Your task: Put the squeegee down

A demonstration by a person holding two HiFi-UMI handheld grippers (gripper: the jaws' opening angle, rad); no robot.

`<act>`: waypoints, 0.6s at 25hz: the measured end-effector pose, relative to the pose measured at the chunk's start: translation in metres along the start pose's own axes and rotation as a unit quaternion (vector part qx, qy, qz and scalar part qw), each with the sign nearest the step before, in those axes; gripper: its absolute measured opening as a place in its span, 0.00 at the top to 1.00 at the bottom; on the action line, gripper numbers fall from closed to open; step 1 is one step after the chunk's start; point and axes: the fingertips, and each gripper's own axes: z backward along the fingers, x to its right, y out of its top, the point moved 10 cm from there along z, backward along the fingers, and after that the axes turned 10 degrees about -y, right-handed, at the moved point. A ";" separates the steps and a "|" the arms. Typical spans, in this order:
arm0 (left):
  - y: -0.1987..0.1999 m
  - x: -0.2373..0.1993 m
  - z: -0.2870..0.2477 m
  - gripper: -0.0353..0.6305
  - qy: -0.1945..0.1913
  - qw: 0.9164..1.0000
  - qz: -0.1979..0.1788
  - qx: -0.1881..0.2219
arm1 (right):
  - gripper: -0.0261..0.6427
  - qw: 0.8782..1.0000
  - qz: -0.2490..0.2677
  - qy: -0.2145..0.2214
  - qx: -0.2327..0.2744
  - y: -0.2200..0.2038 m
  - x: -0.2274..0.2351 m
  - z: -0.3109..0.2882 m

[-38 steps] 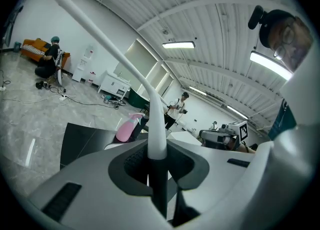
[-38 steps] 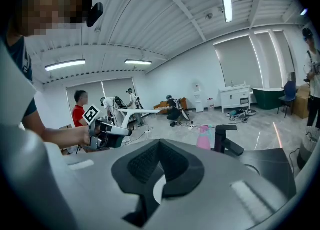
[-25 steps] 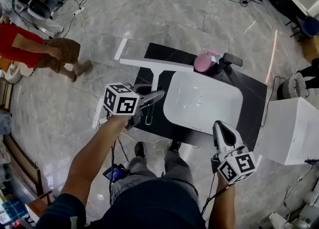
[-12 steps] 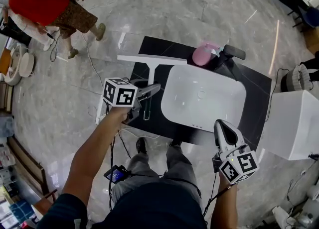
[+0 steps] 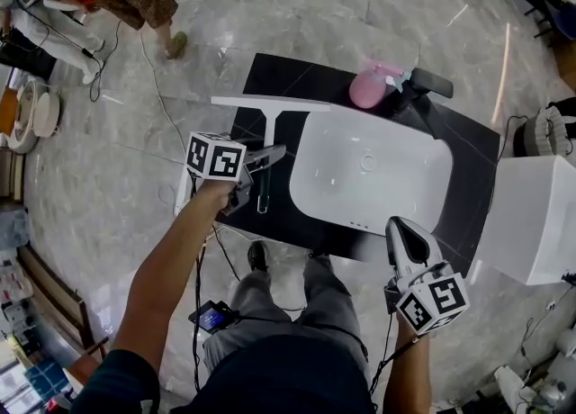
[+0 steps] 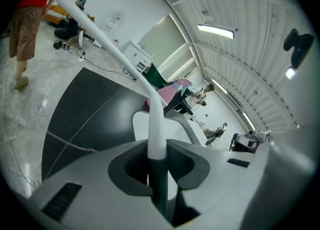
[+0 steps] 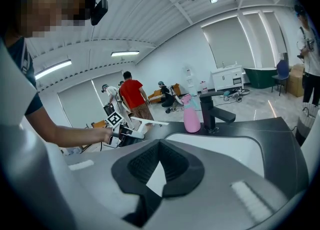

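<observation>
Inside the left tool [image 6: 159, 166], the squeegee [image 5: 268, 104] is white, T-shaped, dark-ended.

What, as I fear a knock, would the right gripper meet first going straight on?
Probably the white rectangular sink basin set in the black countertop, near its front rim; depth is unclear.
</observation>
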 end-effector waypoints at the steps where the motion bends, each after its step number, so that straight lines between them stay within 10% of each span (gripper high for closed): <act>1: -0.001 -0.003 -0.001 0.85 0.001 1.000 0.003 -0.001 | 0.95 1.000 -0.001 0.000 -0.002 -0.002 0.001 0.000; 15: -0.016 -0.036 -0.010 0.84 0.034 0.999 0.026 -0.013 | 0.95 1.000 -0.004 0.003 -0.014 -0.012 0.005 -0.003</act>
